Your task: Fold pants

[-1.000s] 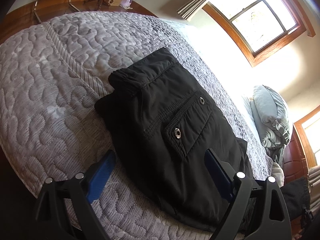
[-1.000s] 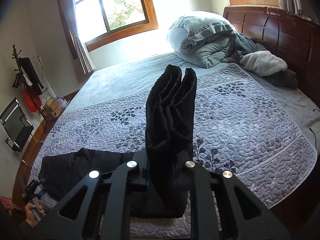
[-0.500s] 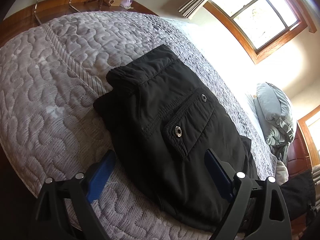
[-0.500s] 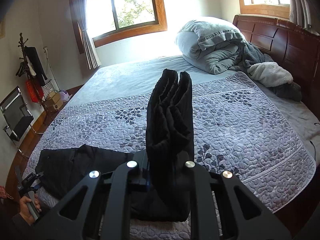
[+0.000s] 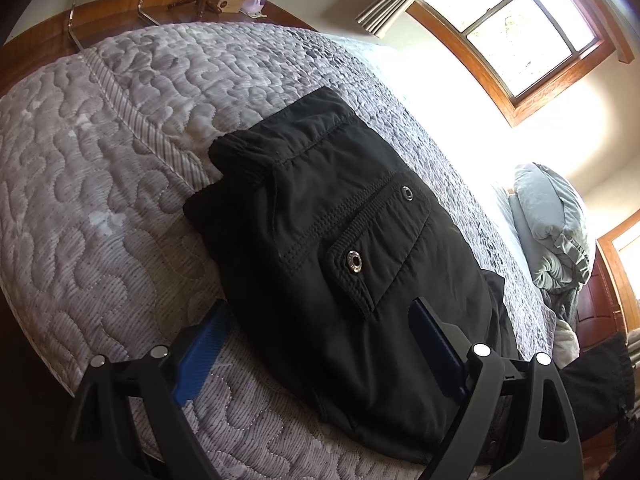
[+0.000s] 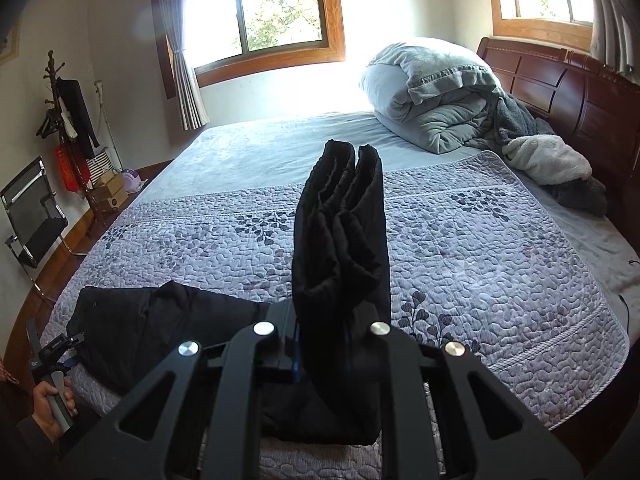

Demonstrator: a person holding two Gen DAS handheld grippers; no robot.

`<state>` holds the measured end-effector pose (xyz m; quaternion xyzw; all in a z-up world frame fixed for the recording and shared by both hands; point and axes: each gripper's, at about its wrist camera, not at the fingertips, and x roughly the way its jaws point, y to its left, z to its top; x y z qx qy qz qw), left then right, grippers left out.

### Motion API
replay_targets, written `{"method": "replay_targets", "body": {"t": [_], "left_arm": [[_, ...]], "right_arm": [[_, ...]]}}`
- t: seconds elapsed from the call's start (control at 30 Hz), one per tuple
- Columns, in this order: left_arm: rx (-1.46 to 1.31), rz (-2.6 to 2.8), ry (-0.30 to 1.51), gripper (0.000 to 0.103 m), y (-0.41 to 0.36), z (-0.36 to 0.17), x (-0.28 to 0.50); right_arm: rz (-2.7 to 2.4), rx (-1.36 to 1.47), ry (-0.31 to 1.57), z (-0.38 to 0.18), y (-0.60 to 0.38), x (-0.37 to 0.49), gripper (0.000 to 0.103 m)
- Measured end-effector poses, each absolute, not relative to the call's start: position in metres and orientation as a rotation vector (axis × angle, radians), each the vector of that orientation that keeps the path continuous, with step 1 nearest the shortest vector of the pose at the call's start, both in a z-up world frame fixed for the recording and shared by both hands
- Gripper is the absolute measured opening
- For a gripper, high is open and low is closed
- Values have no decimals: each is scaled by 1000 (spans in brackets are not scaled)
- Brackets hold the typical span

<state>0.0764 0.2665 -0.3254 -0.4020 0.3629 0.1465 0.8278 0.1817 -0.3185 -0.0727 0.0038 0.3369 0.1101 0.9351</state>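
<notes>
- The black pants (image 5: 340,264) lie on the quilted grey bedspread (image 5: 100,184) near the foot edge of the bed, waist end flat, with a flapped pocket (image 5: 376,248) and two metal snaps facing up.
- The left gripper (image 5: 320,340) hovers over the waist end with its jaws spread wide; one blue finger (image 5: 200,352) sits at 7 o'clock over the bedspread and the other at 5 o'clock over the black cloth, and neither pinches anything.
- In the right wrist view, the right gripper (image 6: 324,344) is clamped on the bunched leg end of the pants (image 6: 340,248), which rises as a tall pleated column toward 12 o'clock from between its jaws.
- The rest of the pants spreads flat on the bedspread (image 6: 500,264) toward 9 o'clock, where the person's left hand (image 6: 50,404) holds the other gripper's handle at the frame edge.
- A rolled grey duvet (image 6: 432,96) sits at 1 o'clock against the dark wooden headboard (image 6: 580,92), with a white fleece blanket (image 6: 548,160) beside it.
- A window (image 6: 260,12) stands at 11 o'clock, and a black chair (image 6: 34,216) and a coat rack (image 6: 60,112) at 9 o'clock.
</notes>
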Motion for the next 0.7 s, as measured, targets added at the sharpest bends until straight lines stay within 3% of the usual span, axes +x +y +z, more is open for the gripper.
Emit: {"method": "replay_targets", "body": {"t": [0.7], "left_arm": [[-903,270,743,91,280,-328,59]], "right_arm": [[267,-198,735,-92,-241,177,14]]}}
